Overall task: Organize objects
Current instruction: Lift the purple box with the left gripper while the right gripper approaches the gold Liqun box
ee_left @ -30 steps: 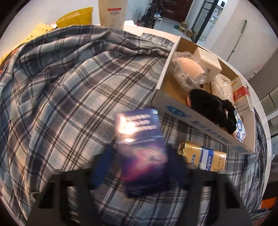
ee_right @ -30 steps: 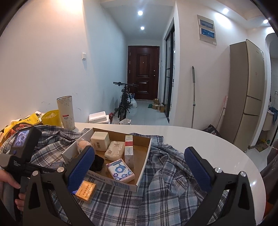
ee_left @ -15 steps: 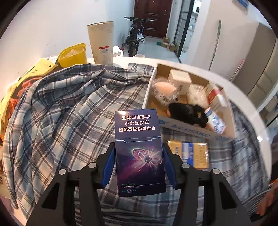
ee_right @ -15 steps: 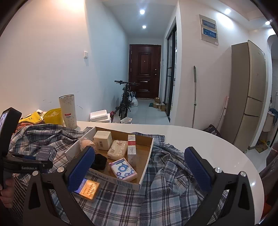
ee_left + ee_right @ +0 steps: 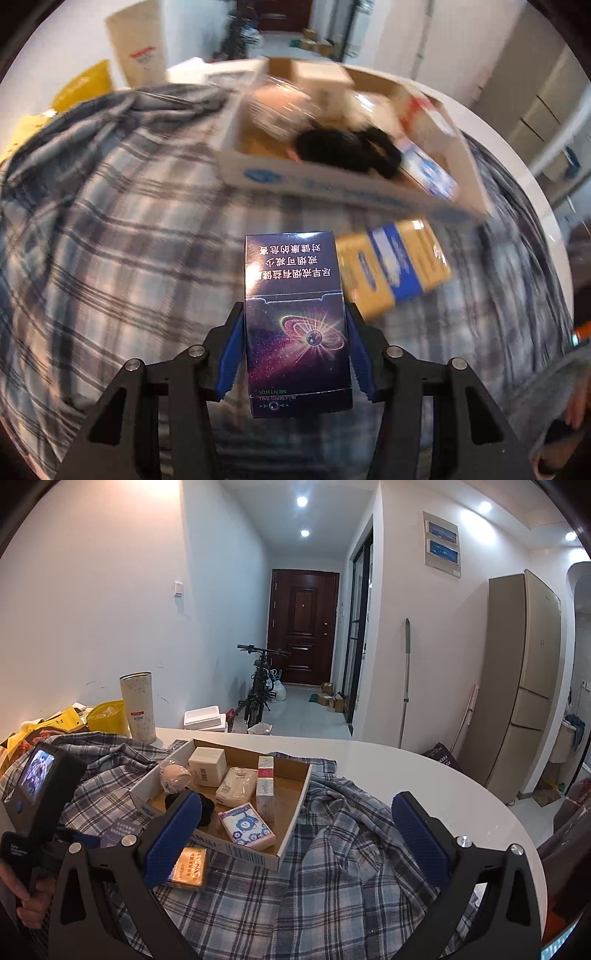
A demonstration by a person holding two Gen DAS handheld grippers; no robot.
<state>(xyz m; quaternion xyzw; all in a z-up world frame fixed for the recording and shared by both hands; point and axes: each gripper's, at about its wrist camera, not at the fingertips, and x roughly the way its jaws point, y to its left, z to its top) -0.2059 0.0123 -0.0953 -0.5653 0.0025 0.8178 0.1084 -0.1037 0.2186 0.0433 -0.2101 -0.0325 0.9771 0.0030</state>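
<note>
My left gripper [image 5: 293, 332] is shut on a dark purple cigarette box [image 5: 295, 321], held above the blue plaid shirt [image 5: 110, 240]. Just right of it a gold and blue box [image 5: 391, 273] lies on the shirt, in front of the cardboard tray [image 5: 332, 188]. The tray holds a black item [image 5: 347, 151] and several small packs. In the right wrist view, my right gripper [image 5: 295, 801] stands open and empty over the shirt [image 5: 351, 867], facing the tray [image 5: 291, 812]. The purple box [image 5: 123, 829] and gold box [image 5: 188, 866] show at lower left.
A tall paper tube [image 5: 137, 707] and yellow bags [image 5: 107, 716] stand at the back left of the round white table [image 5: 424, 775]. A person's hand [image 5: 576, 406] shows at the right edge. A bicycle [image 5: 258, 686] and a fridge [image 5: 517, 686] stand beyond the table.
The left gripper has carried the purple box sideways toward the tray's front and the gold box, rolling as it went. The right gripper has stayed where it was, still open.
</note>
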